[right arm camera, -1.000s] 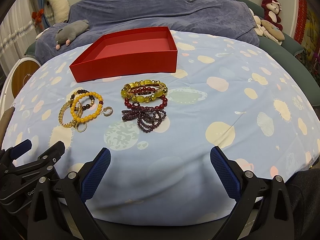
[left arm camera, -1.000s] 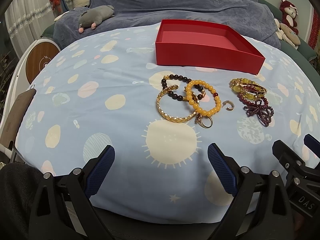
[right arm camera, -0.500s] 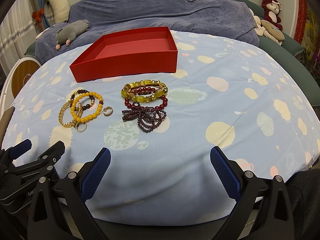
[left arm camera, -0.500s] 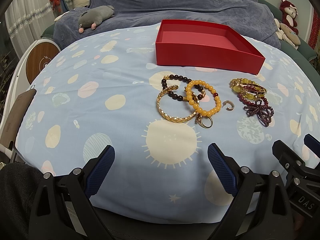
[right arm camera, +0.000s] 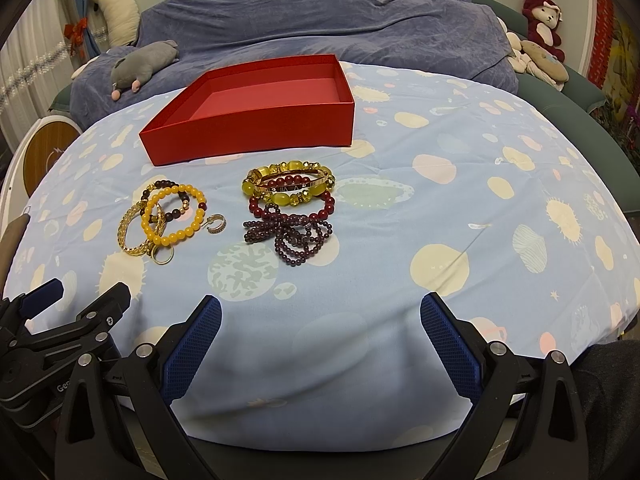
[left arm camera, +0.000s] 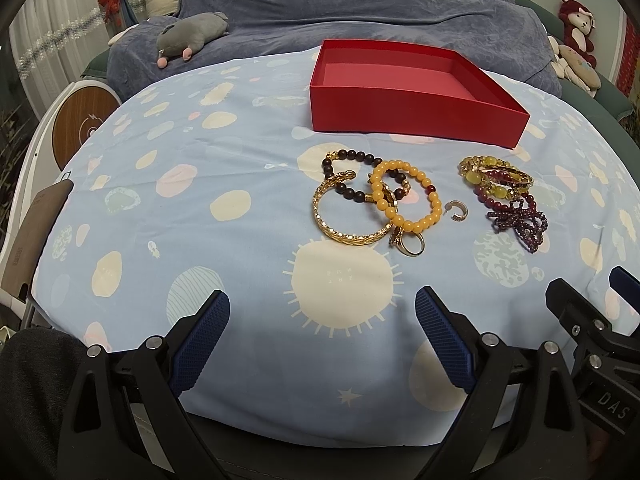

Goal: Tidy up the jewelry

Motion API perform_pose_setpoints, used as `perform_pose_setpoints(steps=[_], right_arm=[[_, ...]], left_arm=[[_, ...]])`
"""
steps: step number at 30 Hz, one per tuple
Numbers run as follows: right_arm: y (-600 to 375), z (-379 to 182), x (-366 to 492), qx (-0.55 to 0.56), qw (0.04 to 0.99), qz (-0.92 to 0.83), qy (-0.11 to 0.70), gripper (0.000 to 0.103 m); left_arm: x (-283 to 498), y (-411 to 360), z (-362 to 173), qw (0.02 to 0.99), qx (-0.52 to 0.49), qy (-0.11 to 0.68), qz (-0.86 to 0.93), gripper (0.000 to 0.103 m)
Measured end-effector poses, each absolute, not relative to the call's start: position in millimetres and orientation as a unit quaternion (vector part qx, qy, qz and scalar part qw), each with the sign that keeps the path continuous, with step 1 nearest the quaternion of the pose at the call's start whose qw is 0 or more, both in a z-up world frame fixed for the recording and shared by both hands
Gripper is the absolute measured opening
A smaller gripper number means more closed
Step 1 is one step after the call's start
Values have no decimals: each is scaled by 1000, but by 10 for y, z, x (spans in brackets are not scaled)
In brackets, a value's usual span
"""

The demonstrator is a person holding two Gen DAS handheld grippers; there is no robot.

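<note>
An empty red box point(left arm camera: 412, 92) point(right arm camera: 256, 120) stands on the blue patterned cloth. In front of it lie two clusters of jewelry. One holds a gold bangle point(left arm camera: 344, 232) point(right arm camera: 130, 236), a dark bead bracelet point(left arm camera: 348, 156), a yellow bead bracelet point(left arm camera: 404, 196) point(right arm camera: 176, 216), a gold ring point(left arm camera: 412, 245) and a small hoop earring point(left arm camera: 458, 211) point(right arm camera: 216, 224). The other holds yellow-green and red bracelets point(left arm camera: 496, 178) point(right arm camera: 288, 184) and dark purple bead strands point(left arm camera: 520, 222) point(right arm camera: 292, 236). My left gripper point(left arm camera: 322, 332) and right gripper point(right arm camera: 320, 336) are open and empty near the front edge.
A grey plush toy point(left arm camera: 188, 36) lies on the blue blanket point(right arm camera: 320, 12) behind the table. Stuffed animals point(right arm camera: 540, 36) sit at the far right. A round wooden-faced object point(left arm camera: 80, 124) stands at the left.
</note>
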State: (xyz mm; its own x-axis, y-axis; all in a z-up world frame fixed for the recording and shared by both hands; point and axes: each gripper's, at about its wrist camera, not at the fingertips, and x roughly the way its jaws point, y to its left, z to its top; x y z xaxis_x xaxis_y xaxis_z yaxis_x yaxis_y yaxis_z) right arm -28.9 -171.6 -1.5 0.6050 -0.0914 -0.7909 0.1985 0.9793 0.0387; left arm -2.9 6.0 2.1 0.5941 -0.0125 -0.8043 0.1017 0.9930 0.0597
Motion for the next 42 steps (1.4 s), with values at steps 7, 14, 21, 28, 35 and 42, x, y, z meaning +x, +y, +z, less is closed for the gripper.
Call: perform_pose_setpoints(steps=[7,14,21,28,35,42], right_arm=[[-1725,-15,-292,59,893,-82,438,96],[-1774,-22,-291,75,891,-86,439,96],[-1793,-2,-263,68,892,-90,438,96],[-1847,5,-197,67,890,-91,441,96],[-1869,23,-130,67,889,-88,444,96],[-1923,121,29,77,893,-81,436,94]], left_arm=[[-34,49,15,891,49,450,-31,90],[-8,98,23,890,39,454,-29,90],[35,217,104,894,19,447,-31,90],[165,298,110,890,7,454,-29,90],[293,340,109,891,9,454,-28,90],[372,251,189,893,10,447,-46,90]])
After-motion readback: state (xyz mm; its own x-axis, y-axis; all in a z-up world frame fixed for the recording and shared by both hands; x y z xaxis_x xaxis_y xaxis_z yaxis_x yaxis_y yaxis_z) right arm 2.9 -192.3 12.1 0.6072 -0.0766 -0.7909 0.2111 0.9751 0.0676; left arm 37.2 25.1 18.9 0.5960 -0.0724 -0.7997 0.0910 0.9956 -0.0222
